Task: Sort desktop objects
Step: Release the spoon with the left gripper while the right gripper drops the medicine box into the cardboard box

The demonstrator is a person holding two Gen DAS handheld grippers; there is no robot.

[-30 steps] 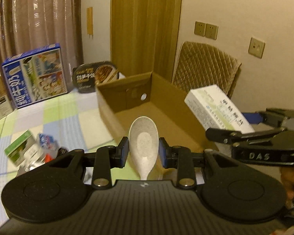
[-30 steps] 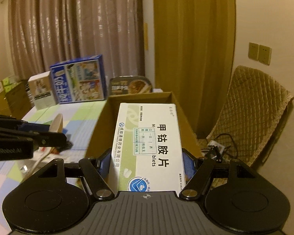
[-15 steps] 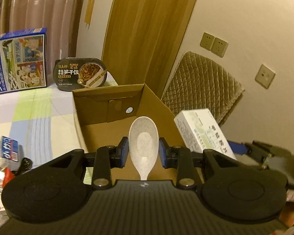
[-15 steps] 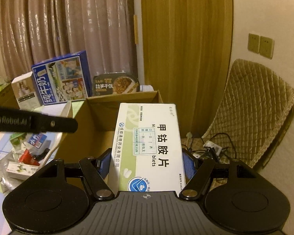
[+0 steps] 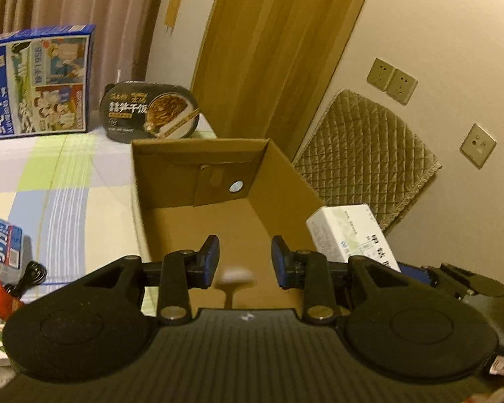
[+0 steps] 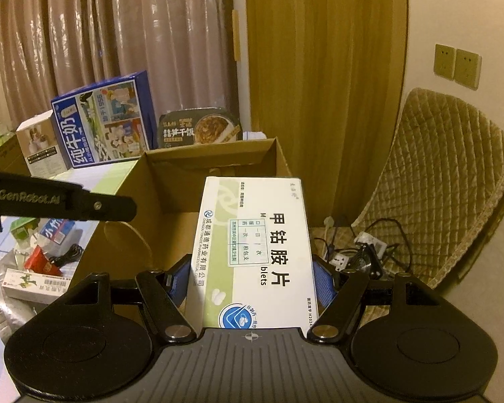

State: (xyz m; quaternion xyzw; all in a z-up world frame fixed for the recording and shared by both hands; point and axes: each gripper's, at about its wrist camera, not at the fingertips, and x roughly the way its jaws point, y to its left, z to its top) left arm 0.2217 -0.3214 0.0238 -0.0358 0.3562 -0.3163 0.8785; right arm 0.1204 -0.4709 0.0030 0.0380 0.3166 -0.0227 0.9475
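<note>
An open cardboard box (image 5: pixel 285 181) stands on the table's right side; it also shows in the right wrist view (image 6: pixel 171 181). My left gripper (image 5: pixel 244 262) is open above the box. A white spoon (image 5: pixel 233 277), blurred, is below the jaws, free of the pads, over the box floor. My right gripper (image 6: pixel 252 278) is shut on a white and green medicine box (image 6: pixel 255 248), held beside the box's right wall; it also shows in the left wrist view (image 5: pixel 349 235). The left gripper's finger crosses the right wrist view (image 6: pixel 67 201).
A blue milk carton (image 5: pixel 37 84) and a dark instant-meal tray (image 5: pixel 151 112) stand at the back of the checked tablecloth. Small packets and a black cable (image 5: pixel 6 268) lie at the left. A quilted chair (image 6: pixel 447 181) and cables (image 6: pixel 359 252) are at the right.
My left gripper has opened and let go of the spoon, which is dropping toward the box floor. The right gripper still holds the medicine box, nearly unmoved.
</note>
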